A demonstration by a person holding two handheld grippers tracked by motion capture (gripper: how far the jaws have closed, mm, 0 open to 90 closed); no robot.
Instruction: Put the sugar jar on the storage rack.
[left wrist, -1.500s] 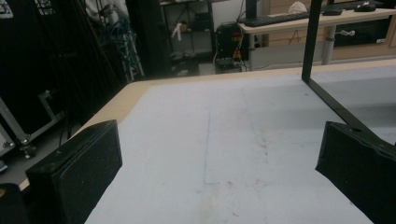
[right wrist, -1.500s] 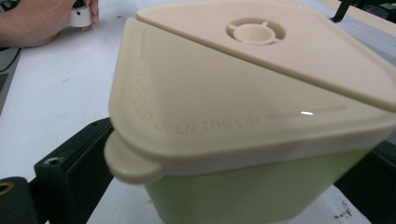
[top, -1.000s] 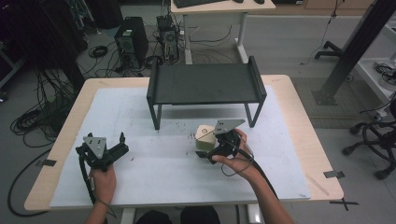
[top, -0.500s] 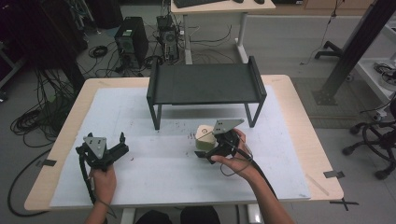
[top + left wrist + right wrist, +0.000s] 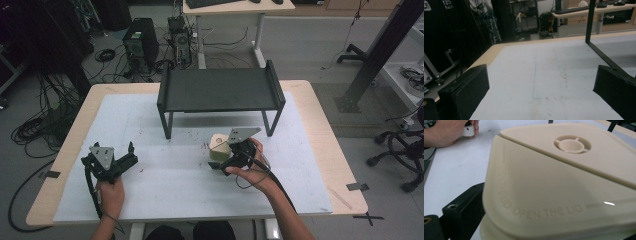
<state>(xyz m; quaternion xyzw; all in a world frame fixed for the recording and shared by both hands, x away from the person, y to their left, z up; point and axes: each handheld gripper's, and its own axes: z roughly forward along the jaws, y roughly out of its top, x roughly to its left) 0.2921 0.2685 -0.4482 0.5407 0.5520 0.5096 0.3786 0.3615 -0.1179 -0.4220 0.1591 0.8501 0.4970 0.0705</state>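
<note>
- Bench (image 5: 320, 150) with a white mat, seen from above; a person's forearms come in from the bottom edge.
- Black rack (image 5: 220, 90) standing at the far side of the mat on thin legs.
- Right gripper (image 5: 223, 161) held in the right hand (image 5: 250, 172), just in front of the rack and a little right of the middle.
- Beige box (image 5: 219, 147) sits in the right gripper, low over the mat; whether it touches the mat cannot be told.
- In the right gripper view the box (image 5: 564, 182) is very close. Its lid has a raised round knob and the moulded words "OPEN THE LID" along the edge.
- One black jaw presses against the box's left side there; the other jaw is hidden behind the box. The jaws are clamped on the box.
- Left gripper (image 5: 131, 159) held in the left hand (image 5: 111, 192), resting low at the near left of the mat, well apart from the box.
- In the left gripper view its jaws stand wide apart with bare mat between them, and a rack leg (image 5: 591, 22) rises at the right.
</note>
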